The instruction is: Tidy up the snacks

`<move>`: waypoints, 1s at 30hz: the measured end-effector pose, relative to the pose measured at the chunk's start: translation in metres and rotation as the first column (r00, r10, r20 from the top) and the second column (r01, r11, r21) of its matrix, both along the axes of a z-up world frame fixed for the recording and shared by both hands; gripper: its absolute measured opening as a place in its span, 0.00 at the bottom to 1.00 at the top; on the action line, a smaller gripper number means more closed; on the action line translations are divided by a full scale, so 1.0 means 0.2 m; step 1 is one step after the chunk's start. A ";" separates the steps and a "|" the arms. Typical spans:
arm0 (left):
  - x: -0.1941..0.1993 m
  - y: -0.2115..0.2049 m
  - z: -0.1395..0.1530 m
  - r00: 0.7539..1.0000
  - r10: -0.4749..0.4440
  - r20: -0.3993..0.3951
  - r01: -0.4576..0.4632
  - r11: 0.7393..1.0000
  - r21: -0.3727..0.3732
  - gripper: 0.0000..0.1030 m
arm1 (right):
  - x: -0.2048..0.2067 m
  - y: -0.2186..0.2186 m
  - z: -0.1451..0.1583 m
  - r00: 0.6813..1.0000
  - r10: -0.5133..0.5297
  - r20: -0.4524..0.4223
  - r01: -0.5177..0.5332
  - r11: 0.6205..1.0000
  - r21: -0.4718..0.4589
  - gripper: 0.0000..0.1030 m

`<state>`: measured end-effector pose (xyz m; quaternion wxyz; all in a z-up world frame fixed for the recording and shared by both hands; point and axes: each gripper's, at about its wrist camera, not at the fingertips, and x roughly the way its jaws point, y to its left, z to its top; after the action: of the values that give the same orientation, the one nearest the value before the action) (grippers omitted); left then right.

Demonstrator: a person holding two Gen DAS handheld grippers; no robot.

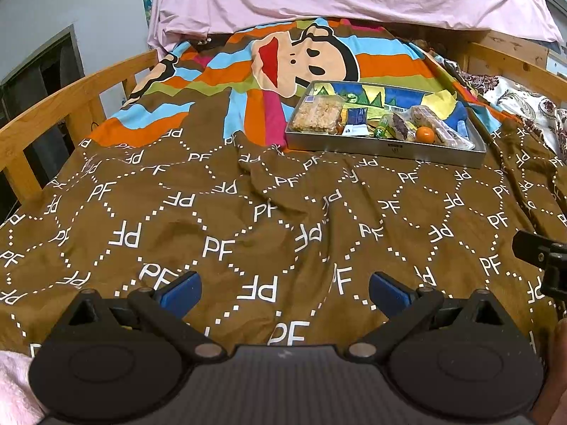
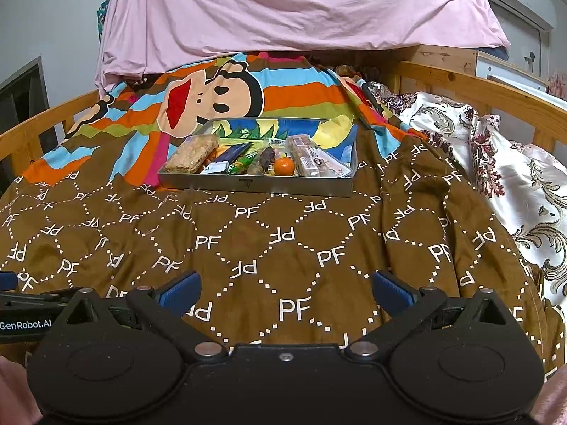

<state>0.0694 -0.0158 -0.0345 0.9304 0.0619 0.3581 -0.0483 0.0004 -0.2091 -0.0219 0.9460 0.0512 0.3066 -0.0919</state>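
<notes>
nearby, the left gripper (image 1: 285, 292) and right gripper (image 2: 285, 292) hover spread wide, holding nothing, over bare brown quilt (image 2: 283, 248). well ahead, apart from both, the metal tray (image 2: 255, 185) of snacks (image 2: 283, 165) sits mid-bed, between wooden rails (image 1: 71, 106).

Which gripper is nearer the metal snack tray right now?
Right, by a little, as far as I can judge. The right gripper faces the tray nearly straight ahead. The left gripper has the tray off to its right. Both jaws are open and empty.
</notes>
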 end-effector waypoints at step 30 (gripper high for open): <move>0.01 0.03 0.01 1.000 0.008 -0.016 -0.008 1.000 -0.014 1.00 | 0.01 0.01 -0.02 1.000 0.000 -0.022 0.000 1.000 -0.007 0.99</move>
<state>0.0721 -0.0097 -0.0316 0.9281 0.0535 0.3655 -0.0476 0.0029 -0.2072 -0.0255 0.9427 0.0470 0.3169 -0.0935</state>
